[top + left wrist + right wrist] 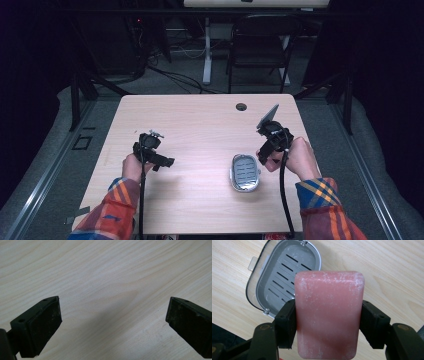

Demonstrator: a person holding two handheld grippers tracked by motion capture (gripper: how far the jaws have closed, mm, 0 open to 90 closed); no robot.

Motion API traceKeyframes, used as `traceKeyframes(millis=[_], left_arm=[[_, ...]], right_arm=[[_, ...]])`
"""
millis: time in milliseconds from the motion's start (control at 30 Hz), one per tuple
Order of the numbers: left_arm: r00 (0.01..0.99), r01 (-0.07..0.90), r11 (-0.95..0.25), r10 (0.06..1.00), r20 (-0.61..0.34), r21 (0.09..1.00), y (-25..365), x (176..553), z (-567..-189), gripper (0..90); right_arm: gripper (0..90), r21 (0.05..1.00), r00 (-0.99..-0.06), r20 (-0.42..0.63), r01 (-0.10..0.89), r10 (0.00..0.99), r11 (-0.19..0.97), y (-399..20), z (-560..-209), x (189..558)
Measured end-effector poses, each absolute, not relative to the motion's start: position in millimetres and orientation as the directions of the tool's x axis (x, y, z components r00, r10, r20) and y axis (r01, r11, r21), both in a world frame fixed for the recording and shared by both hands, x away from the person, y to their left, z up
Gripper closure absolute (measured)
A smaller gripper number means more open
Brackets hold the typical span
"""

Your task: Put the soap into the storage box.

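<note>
Pink soap [328, 315] in right claw [328, 325] above wooden table [392, 270].

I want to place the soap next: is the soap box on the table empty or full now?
Empty: the soap box shows its bare slotted grey floor, and the pink soap is between the right gripper's jaws.

Matt pink soap [328, 315], grey plastic dish [284, 277], wood-grain table [387, 270].
</note>
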State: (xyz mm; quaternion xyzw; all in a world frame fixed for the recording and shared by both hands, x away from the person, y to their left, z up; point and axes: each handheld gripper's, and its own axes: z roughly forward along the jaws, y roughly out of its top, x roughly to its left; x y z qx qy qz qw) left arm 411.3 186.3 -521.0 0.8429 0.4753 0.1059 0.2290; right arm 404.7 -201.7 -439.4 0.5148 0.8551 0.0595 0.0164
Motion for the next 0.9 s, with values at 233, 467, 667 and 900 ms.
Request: traceKeyframes(millis=[233, 467, 667, 900], left_arm=[[0.526, 0.752, -0.443, 0.85, -0.038, 0.487, 186.4, 411.3, -521.1, 0.1], [0.527, 0.752, -0.444, 0.849, -0.039, 0.487, 186.3, 411.3, -521.2, 0.1], [0.528, 0.752, -0.445, 0.848, -0.039, 0.486, 186.4, 411.2, -521.0, 0.1], [0.529, 0.751, -0.446, 0.848, -0.039, 0.486, 186.2, 411.2, -521.0, 0.1]], right_arm=[[36.8, 0.097, -0.494, 0.027, 0.867, 0.869, 0.49, -193.5, -438.8, 407.5], [36.8, 0.074, -0.516, 0.028, 0.855, 0.856, 0.513, -180.9, -442.9, 410.5], [36.8, 0.077, -0.52, 0.033, 0.853, 0.853, 0.517, -171.9, -448.9, 411.9], [36.9, 0.066, -0.531, 0.038, 0.847, 0.847, 0.528, -163.7, -453.4, 413.3]])
